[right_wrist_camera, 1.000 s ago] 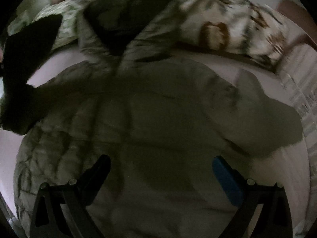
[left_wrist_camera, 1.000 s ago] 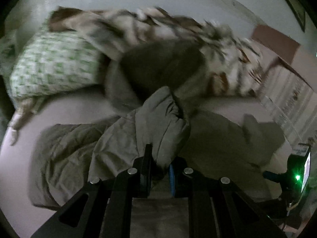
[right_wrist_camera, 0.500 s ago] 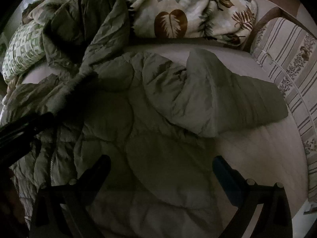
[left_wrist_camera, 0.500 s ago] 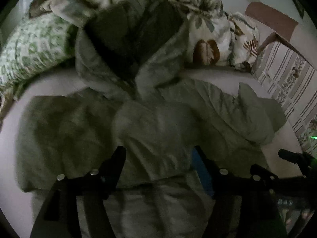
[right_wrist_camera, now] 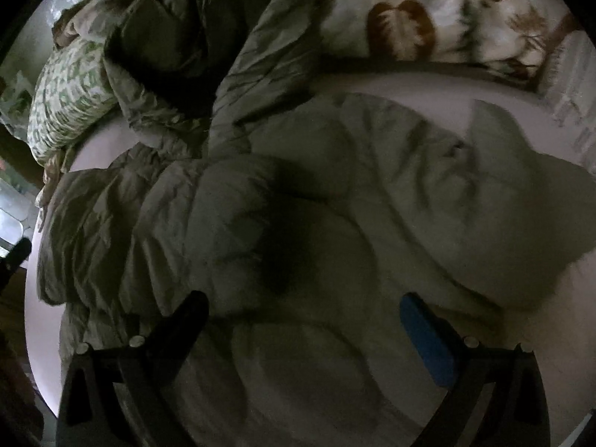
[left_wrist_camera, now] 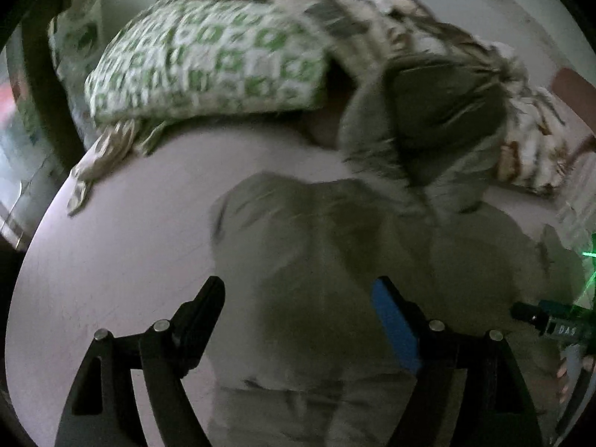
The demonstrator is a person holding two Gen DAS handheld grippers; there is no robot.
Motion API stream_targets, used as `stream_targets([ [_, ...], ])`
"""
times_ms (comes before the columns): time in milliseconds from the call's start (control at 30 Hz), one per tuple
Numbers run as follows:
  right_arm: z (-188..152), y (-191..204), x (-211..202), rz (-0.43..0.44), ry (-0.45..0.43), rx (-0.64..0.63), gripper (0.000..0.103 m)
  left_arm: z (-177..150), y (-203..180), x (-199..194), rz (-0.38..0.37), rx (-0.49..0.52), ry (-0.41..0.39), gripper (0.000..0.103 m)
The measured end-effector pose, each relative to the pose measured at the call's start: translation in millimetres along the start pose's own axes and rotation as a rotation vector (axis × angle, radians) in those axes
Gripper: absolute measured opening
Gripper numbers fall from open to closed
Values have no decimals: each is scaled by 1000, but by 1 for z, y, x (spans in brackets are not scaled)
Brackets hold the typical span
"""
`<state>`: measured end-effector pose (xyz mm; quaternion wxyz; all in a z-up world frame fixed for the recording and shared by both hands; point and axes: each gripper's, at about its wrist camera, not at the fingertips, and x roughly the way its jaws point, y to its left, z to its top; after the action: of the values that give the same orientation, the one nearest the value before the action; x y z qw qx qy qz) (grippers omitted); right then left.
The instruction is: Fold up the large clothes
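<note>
A large olive-grey padded jacket [left_wrist_camera: 335, 260] lies spread on the bed, its hood [left_wrist_camera: 439, 119] up against the bedding at the back. My left gripper [left_wrist_camera: 298, 298] is open and empty just above the jacket's left part. In the right wrist view the jacket [right_wrist_camera: 316, 242] fills the middle, with one sleeve [right_wrist_camera: 521, 205] lying out to the right. My right gripper [right_wrist_camera: 301, 313] is open and empty over the jacket's body. The other gripper's tip [left_wrist_camera: 547, 316] shows at the right edge of the left wrist view.
A green-and-white patterned pillow [left_wrist_camera: 208, 56] lies at the back left. A leaf-print quilt [right_wrist_camera: 428, 18] is bunched at the back right. The pale bedsheet [left_wrist_camera: 130, 242] is bare left of the jacket. A striped headboard cushion [right_wrist_camera: 573, 111] is at the far right.
My left gripper let go of the jacket fold it held a second ago, opened, and swung left. The sleeve now lies folded across the jacket. The right gripper stayed open and moved closer.
</note>
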<state>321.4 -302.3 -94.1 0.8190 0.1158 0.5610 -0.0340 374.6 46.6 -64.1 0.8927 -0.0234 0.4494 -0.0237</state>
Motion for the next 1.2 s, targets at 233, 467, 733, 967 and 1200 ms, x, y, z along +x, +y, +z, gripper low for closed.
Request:
stream_targets([
  [233,19,25,42,64,66,31,77,-11,3,31,22,34,49,82],
  [467,18,52,14,-125,-71,-158,29,-10,-11,33,44,106,39,82],
  [733,12,10,17,-222,-56,-134,29,-25,-38,63,118,216,90,82],
  [967,2,-2,40,-289,-51,-138,71,-26,-38,60,133,227,72,82],
  [1200,-12,-27,6,-223,-85,-82,88,-31,-44,40,167,232,38,82],
])
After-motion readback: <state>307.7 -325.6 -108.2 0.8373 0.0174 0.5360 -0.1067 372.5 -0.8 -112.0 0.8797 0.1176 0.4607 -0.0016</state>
